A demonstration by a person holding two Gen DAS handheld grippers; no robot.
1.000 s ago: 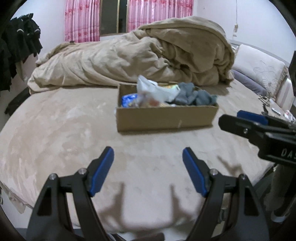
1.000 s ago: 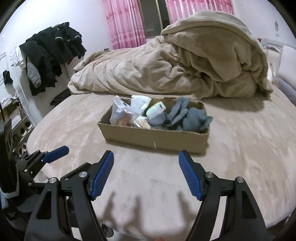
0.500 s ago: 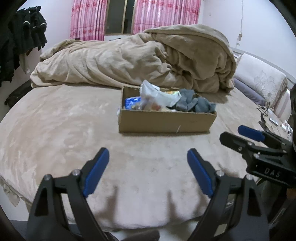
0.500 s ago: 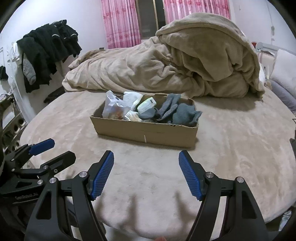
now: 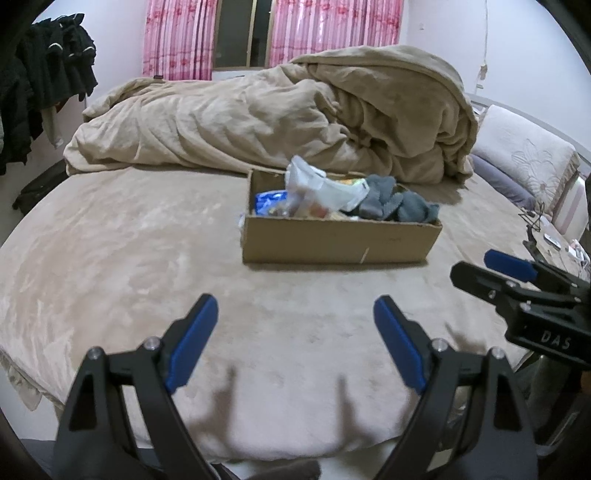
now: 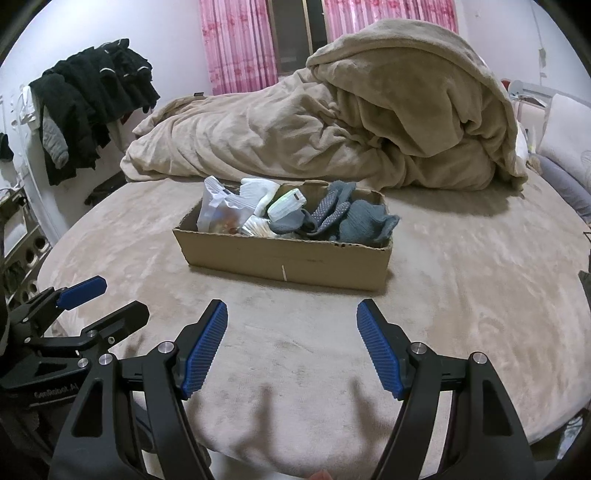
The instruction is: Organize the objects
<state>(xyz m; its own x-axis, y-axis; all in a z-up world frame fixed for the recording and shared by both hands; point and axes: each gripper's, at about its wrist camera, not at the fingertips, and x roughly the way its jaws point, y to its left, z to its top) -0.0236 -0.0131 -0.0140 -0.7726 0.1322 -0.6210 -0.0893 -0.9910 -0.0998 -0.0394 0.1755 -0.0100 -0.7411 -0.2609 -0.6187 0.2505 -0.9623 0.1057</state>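
A shallow cardboard box (image 5: 340, 240) (image 6: 288, 258) sits on the round beige bed. It holds a clear plastic bag (image 6: 218, 210), a white sock (image 6: 258, 192), a small white case (image 6: 287, 204), grey socks (image 6: 354, 218) (image 5: 395, 205) and a blue packet (image 5: 267, 199). My left gripper (image 5: 295, 339) is open and empty, above the bed's near edge, well short of the box. My right gripper (image 6: 291, 343) is open and empty, also short of the box. Each gripper shows at the side of the other's view.
A heaped beige duvet (image 5: 280, 118) (image 6: 351, 122) lies behind the box. Dark clothes (image 6: 88, 103) hang at the left wall. Pillows (image 5: 524, 166) and a cluttered side table (image 5: 554, 240) are on the right. Pink curtains (image 5: 306, 33) hang at the back.
Both grippers have drawn back and risen a little from the box, which now sits farther off and more centred. Both stay open and empty.
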